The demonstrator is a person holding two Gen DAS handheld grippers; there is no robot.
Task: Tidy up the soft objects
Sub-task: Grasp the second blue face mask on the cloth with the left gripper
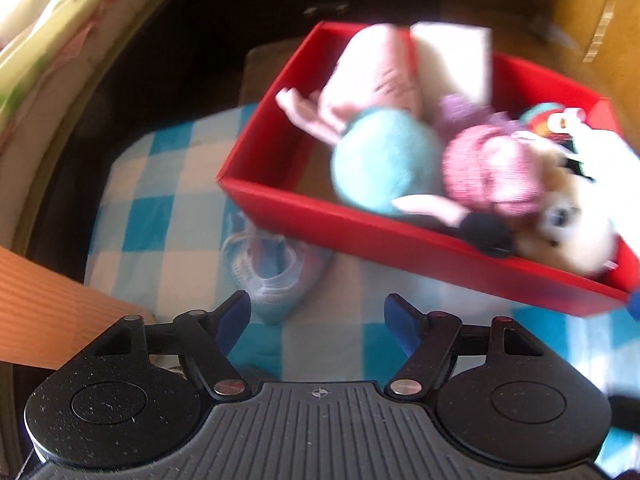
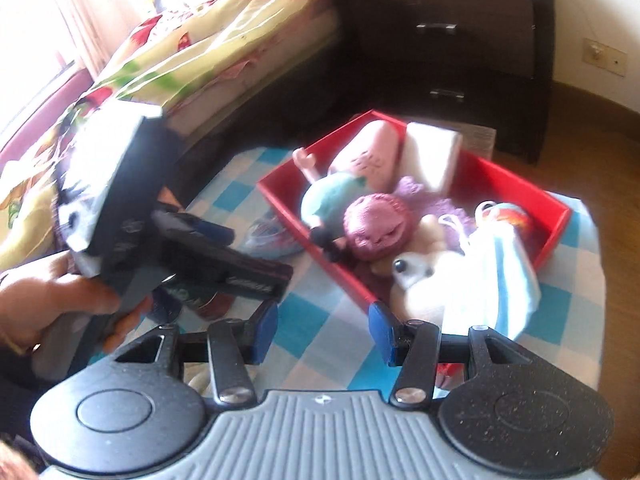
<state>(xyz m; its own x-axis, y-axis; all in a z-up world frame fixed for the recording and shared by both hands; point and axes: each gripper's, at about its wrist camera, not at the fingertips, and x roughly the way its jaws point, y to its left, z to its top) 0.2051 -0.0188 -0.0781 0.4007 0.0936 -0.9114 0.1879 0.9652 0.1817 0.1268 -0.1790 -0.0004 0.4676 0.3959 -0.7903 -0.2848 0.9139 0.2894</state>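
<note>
Just ahead of the spread, empty left gripper (image 1: 317, 318) lies the small baby shoe (image 1: 272, 268) on the checked cloth (image 1: 160, 208), beside the red box (image 1: 360, 236); the right gripper (image 2: 323, 332), also parted and empty, sits farther off.

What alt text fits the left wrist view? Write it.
A red box full of soft toys sits on a blue checked cloth. A small pale shoe lies just outside it, ahead of the open, empty left hand-held gripper.
</note>
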